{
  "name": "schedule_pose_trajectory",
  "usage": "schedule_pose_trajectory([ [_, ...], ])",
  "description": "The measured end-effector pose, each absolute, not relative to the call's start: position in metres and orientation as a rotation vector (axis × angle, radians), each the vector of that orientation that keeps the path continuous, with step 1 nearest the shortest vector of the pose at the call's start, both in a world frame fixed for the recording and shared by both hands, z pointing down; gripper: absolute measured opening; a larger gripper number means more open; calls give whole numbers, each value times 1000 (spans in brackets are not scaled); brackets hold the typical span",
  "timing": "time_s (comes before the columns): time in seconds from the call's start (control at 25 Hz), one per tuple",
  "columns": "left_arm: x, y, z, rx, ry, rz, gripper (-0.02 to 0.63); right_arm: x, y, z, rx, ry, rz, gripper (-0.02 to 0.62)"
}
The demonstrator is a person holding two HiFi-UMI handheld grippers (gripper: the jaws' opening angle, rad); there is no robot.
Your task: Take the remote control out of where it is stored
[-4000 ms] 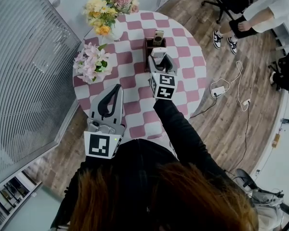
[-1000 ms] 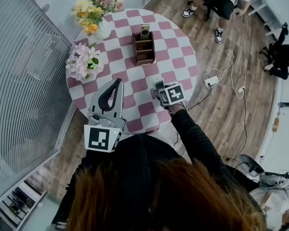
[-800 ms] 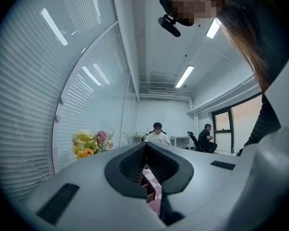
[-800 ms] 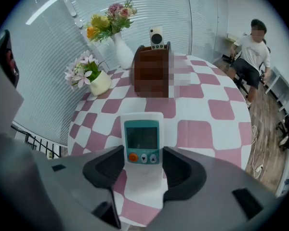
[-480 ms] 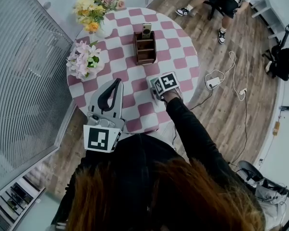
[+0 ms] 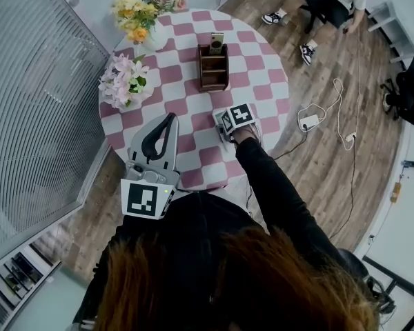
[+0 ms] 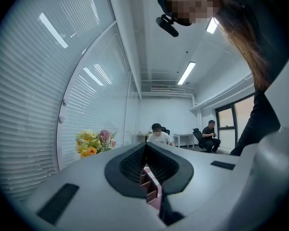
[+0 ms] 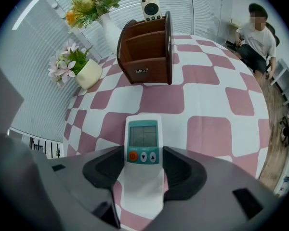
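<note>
Here, the left gripper (image 6: 171, 118) is idling clenched and empty, while the right gripper (image 8: 145, 153) is grasping the remote (image 8: 143, 137) low over the table (image 6: 262, 74). Lowering it flat before releasing is advisable. Four seconds earlier the remote was at the holder (image 6: 213, 67); now it is hanging well clear.

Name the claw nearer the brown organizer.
Right. The right claw, gripping the white remote, is a short way from the organizer; the left claw hangs farther back.
</note>
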State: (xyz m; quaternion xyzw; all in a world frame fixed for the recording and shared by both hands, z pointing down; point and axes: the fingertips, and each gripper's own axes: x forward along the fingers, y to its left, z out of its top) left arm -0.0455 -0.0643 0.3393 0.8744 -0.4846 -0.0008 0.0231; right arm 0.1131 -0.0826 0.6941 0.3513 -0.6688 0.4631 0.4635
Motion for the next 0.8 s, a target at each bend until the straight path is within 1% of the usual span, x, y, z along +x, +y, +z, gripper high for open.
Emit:
schedule_pose_trajectory([
  [0.32, -46, -62, 341, 2707, -1502, 3, 9, 110, -85, 688, 870, -1720, 1151, 261],
  [0.56, -46, -61, 340, 2712, -1494, -2, 9, 110, -97, 666, 940, -1811, 1115, 256],
  [0.6, -46, -61, 340, 2712, -1492, -3, 9, 108, -99, 662, 953, -1832, 1100, 214],
  [0.64, -47, -61, 340, 2712, -1491, -3, 9, 108, -100, 659, 967, -1850, 1080, 155],
  [0.72, -47, -61, 340, 2715, -1490, -4, 9, 108, -99, 656, 990, -1870, 1052, 67],
  [0.8, -48, -62, 339, 2716, -1490, -1, 9, 105, -96, 656, 992, -1882, 1072, 35],
])
